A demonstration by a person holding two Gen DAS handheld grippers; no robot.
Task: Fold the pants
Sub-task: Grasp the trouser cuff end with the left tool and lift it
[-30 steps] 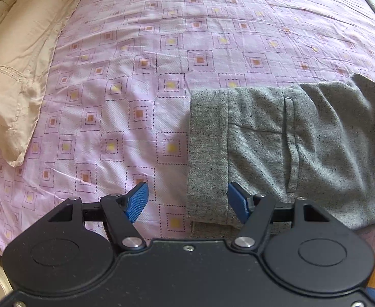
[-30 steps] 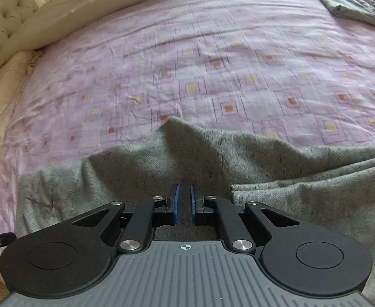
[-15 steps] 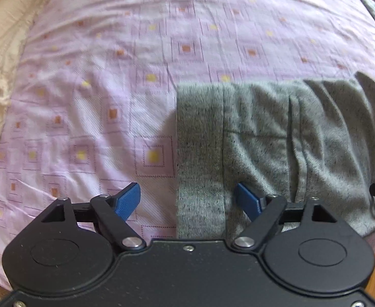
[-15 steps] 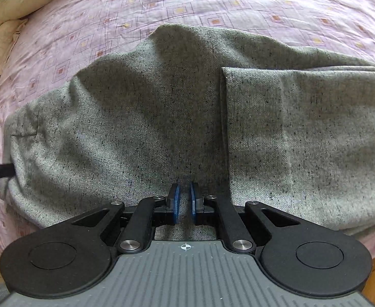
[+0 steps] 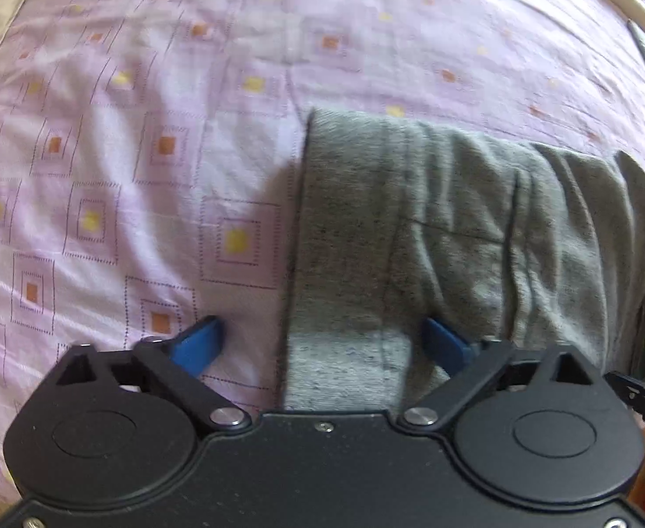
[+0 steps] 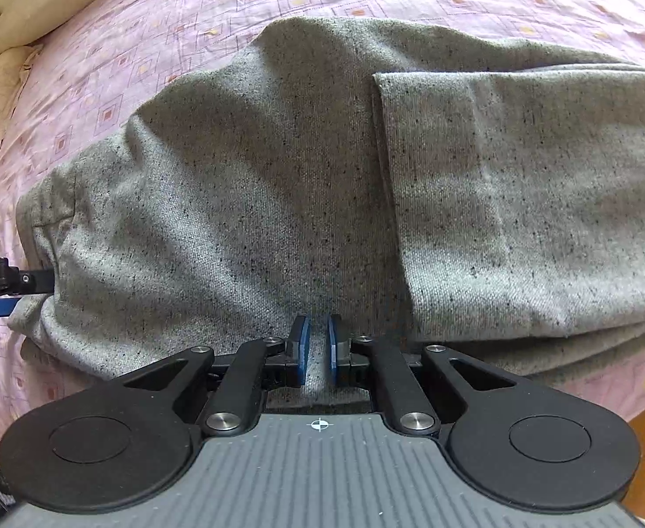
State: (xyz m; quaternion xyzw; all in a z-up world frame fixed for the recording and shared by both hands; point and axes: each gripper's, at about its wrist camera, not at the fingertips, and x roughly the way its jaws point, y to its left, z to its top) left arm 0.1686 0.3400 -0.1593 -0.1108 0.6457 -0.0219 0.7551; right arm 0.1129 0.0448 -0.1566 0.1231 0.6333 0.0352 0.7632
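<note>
The grey pants (image 5: 454, 237) lie on the bed (image 5: 146, 132), long axis across the view. The left gripper (image 5: 322, 341) is closing, its fingers astride the waistband end. The right gripper (image 6: 317, 347) pinches the cloth narrowly.

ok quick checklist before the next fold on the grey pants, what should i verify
1. Right gripper shut on the speckled grey woven pants, a pinch of cloth between its pads: ok.
2. Left gripper straddling the waistband end: ok.
3. Left jaws gripping: not ok, they are closing and the blue pads do not yet press the cloth.
4. Folded-over leg hem lying flat on top: ok.
5. Pants fully on the pink square-patterned bedsheet: cannot tell, the near edge is hidden behind the grippers.
</note>
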